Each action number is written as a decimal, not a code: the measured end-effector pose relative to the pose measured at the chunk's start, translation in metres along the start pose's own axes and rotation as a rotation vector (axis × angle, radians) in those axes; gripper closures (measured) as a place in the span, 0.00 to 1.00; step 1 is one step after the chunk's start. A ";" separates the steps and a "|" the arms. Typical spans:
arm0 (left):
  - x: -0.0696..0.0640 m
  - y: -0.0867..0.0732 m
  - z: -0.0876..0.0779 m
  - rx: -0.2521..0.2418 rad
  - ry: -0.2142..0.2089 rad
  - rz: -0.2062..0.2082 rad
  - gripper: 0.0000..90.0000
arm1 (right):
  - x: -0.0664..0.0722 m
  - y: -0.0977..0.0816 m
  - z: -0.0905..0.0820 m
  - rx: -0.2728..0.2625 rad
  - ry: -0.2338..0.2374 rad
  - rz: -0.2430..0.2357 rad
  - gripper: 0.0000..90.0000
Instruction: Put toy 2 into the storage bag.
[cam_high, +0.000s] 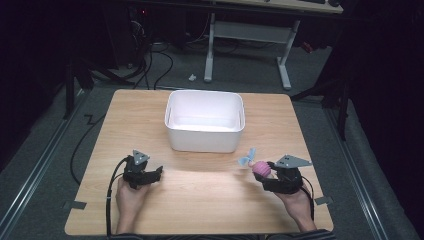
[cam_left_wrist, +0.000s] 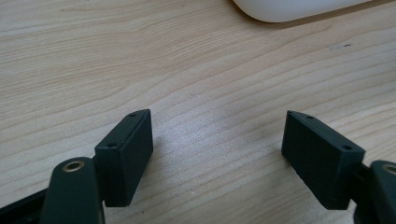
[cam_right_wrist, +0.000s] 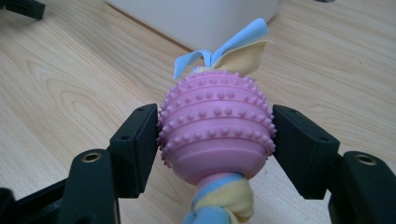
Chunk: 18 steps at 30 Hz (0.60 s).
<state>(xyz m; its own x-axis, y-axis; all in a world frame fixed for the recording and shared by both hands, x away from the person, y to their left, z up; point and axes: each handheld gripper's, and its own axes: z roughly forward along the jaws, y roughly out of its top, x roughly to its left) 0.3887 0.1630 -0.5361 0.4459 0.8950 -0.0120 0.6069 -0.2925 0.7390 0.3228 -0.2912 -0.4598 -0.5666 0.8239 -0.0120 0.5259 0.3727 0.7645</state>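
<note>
A pink studded rubber ball (cam_right_wrist: 215, 128) with blue and yellow cloth strips knotted through it is clamped between the two black jaws of my right gripper (cam_right_wrist: 215, 140). In the high view the same ball (cam_high: 261, 168) sits at the tip of the right gripper (cam_high: 272, 172), near the table's front right, with its blue strips pointing toward the tub. My left gripper (cam_high: 155, 172) rests at the front left. Its jaws stand wide apart over bare wood in the left gripper view (cam_left_wrist: 217, 154), with nothing between them.
A white rectangular plastic tub (cam_high: 205, 125) stands at the middle back of the wooden table (cam_high: 200, 200); its inside looks empty. Its rounded corner (cam_left_wrist: 289, 9) shows ahead of the left gripper. Beyond the table are a dark floor, cables and a desk frame.
</note>
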 end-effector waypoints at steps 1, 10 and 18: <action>0.000 0.000 0.000 0.000 0.000 0.000 0.28 | 0.000 0.002 -0.001 -0.006 0.007 -0.002 0.39; 0.000 0.000 0.000 -0.001 -0.001 0.000 0.28 | 0.002 0.018 -0.012 -0.029 0.039 -0.011 0.39; 0.000 0.000 0.000 -0.001 -0.002 0.000 0.28 | -0.001 0.031 -0.020 -0.048 0.071 -0.009 0.39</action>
<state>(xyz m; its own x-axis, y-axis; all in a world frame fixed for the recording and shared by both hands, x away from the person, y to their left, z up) 0.3887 0.1629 -0.5362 0.4473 0.8943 -0.0131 0.6063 -0.2924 0.7395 0.3269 -0.2890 -0.4234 -0.6159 0.7874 0.0257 0.4906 0.3578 0.7945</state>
